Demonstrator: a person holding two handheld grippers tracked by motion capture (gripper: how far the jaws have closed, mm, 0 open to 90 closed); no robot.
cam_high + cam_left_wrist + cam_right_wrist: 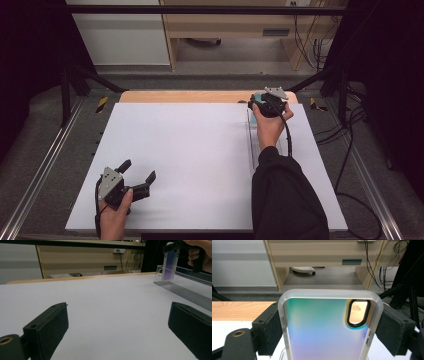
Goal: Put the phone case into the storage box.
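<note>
The right tool (329,325) grips a phone case (324,332) by its two long edges, jaws pressed against both sides. The case is frosted at the rim with a rainbow sheen and an oval camera cutout. It is held upright at the far right of the white worktop (190,150), over a clear plastic rack (180,290). The left tool (137,176) rests near the front left corner, jaws spread wide with nothing between them.
</note>
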